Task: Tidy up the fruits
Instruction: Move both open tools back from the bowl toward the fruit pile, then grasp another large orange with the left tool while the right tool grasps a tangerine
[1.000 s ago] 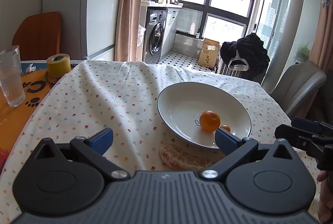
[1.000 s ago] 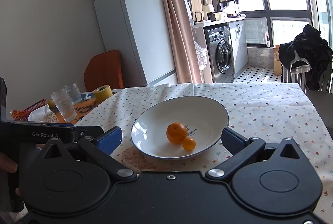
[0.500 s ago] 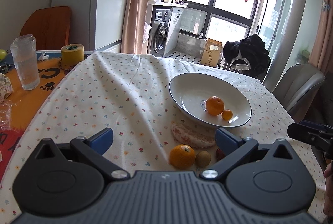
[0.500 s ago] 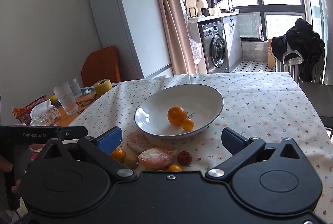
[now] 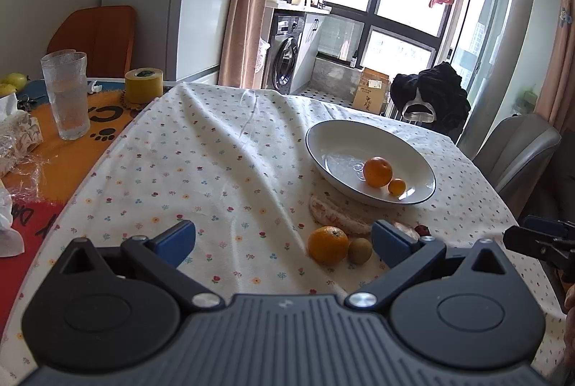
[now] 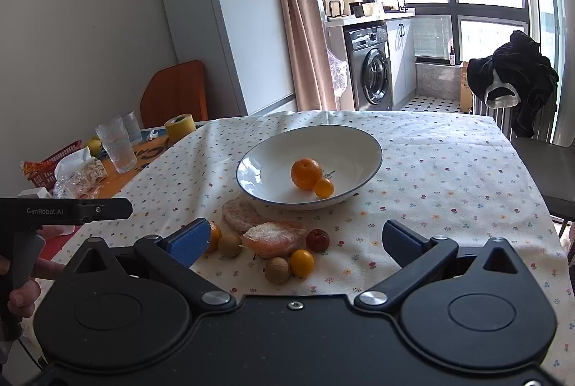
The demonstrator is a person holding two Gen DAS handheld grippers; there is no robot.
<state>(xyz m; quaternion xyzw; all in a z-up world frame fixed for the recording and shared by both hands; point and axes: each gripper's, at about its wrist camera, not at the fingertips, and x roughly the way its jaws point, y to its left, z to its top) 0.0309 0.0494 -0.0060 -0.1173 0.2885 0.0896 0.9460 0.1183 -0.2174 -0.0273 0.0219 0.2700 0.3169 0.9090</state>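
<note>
A white bowl (image 6: 273, 145) (image 5: 327, 142) on the flowered tablecloth holds an orange (image 6: 306, 173) (image 5: 377, 171) and a small kumquat (image 6: 323, 187) (image 5: 396, 187). In front of it lie loose fruits: two peeled pomelo pieces (image 6: 274, 238) (image 6: 240, 215), a red date (image 6: 317, 239), a kumquat (image 6: 302, 263), two brown longans (image 6: 277, 270) (image 6: 230, 245) and an orange (image 5: 328, 245) beside a longan (image 5: 359, 251). My left gripper (image 5: 284, 238) is open above the cloth, left of this pile. My right gripper (image 6: 296, 240) is open, held just behind the pile.
At the left, on an orange mat, stand drinking glasses (image 5: 68, 95) (image 6: 116, 149), a yellow tape roll (image 5: 143, 85) (image 6: 179, 127), tissues and wrappers (image 6: 79, 170). A grey chair (image 5: 517, 152) stands at the table's right; an orange chair (image 6: 176, 95) is at the far left.
Both grippers have pulled back and up from the bowl, so the loose fruits in front of it have come into view. Both stayed open.
</note>
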